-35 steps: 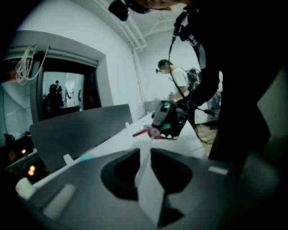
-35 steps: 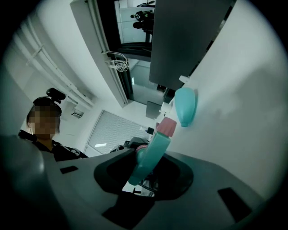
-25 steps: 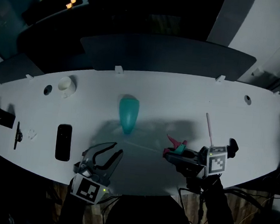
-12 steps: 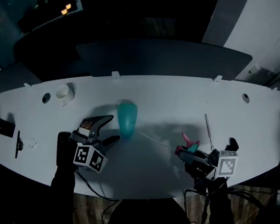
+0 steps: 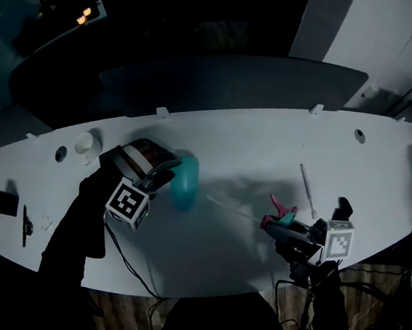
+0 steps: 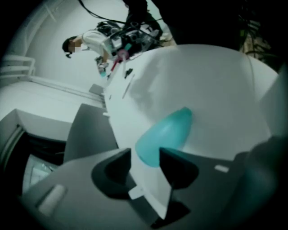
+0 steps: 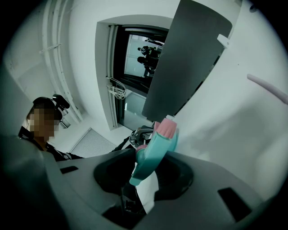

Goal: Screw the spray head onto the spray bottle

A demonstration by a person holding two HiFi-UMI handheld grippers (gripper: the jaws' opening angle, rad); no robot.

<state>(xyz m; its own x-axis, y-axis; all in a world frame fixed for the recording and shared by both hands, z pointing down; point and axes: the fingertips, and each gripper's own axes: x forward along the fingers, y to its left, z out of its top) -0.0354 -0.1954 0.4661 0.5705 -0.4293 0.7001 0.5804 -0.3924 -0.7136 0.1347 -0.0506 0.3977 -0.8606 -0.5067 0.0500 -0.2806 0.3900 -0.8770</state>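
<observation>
Head view: the teal spray bottle (image 5: 187,183) is lying on its side on the white table (image 5: 252,140), its long axis running roughly away from the person, and the left gripper (image 5: 166,172) is coming at it from the left, touching or all but touching its near flank. That hand is by far the nearer of the two; the right gripper (image 5: 270,225) is waiting well apart towards the table's front right edge. In the left gripper view, the left gripper (image 6: 146,159) is showing its fingers apart with the spray bottle (image 6: 165,134) starting just between and beyond the tips, its body stretching up and away from them. The jaws have just been closing, yet a gap is showing on one side, so no firm squeeze is appearing and the bottle is resting on the table by its own weight. Which end carries the neck is not clear in this dim light. In the right gripper view, the right gripper (image 7: 146,168) is clamping the spray head (image 7: 155,150), teal with a pink tip, upright between its pads; from above, the spray head (image 5: 282,212) is trailing a thin dip tube (image 5: 231,209) that is pointing leftward at the bottle. The coming move is likely depending on the left fingers taking the bottle across its width and raising it.
</observation>
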